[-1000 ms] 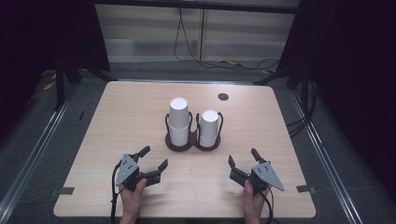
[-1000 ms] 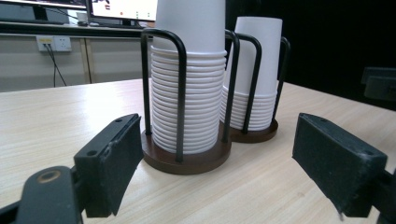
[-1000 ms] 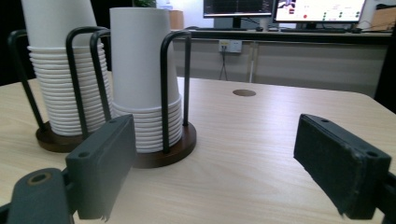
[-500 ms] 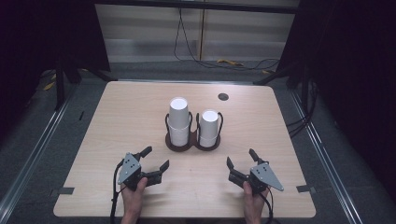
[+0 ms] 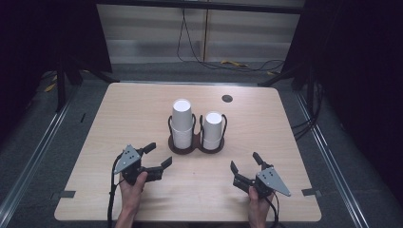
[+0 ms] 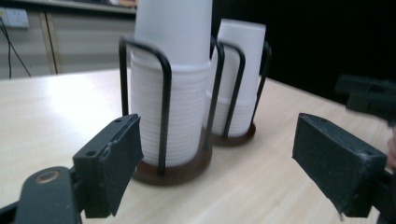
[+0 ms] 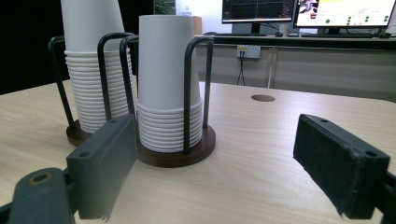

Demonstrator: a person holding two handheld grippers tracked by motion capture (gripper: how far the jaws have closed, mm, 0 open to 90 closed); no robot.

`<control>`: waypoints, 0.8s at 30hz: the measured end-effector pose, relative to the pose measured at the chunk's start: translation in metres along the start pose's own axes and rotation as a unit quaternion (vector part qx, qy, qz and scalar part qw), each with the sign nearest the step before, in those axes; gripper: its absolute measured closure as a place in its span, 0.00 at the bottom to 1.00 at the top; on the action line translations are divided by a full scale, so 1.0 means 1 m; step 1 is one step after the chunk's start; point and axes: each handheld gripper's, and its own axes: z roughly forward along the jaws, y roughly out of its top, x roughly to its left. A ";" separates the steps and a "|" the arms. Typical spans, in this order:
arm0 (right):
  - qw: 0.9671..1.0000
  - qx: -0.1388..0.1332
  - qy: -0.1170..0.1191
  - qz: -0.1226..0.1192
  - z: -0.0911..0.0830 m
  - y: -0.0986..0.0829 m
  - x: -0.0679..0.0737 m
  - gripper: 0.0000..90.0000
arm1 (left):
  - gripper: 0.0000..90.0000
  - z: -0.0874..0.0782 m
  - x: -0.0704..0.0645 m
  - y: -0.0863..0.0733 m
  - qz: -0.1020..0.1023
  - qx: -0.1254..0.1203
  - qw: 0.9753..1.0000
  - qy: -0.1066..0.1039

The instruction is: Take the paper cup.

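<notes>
Two cup stacks (image 5: pixel 197 126) stand mid-table (image 5: pixel 285 142); dark room, cabled floor (image 5: pixel 228 64).

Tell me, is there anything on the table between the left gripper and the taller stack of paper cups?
Nothing: in the high view, only bare tabletop separates the left gripper from the taller cup stack.

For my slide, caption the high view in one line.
Open left tongs and right tongs flank two white cup stacks in a wire holder.
</notes>
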 end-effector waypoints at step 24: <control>1.000 0.011 0.016 0.000 0.001 0.001 0.001 0.16 | 0.18 0.021 0.006 0.046 0.040 -0.001 0.999 -0.034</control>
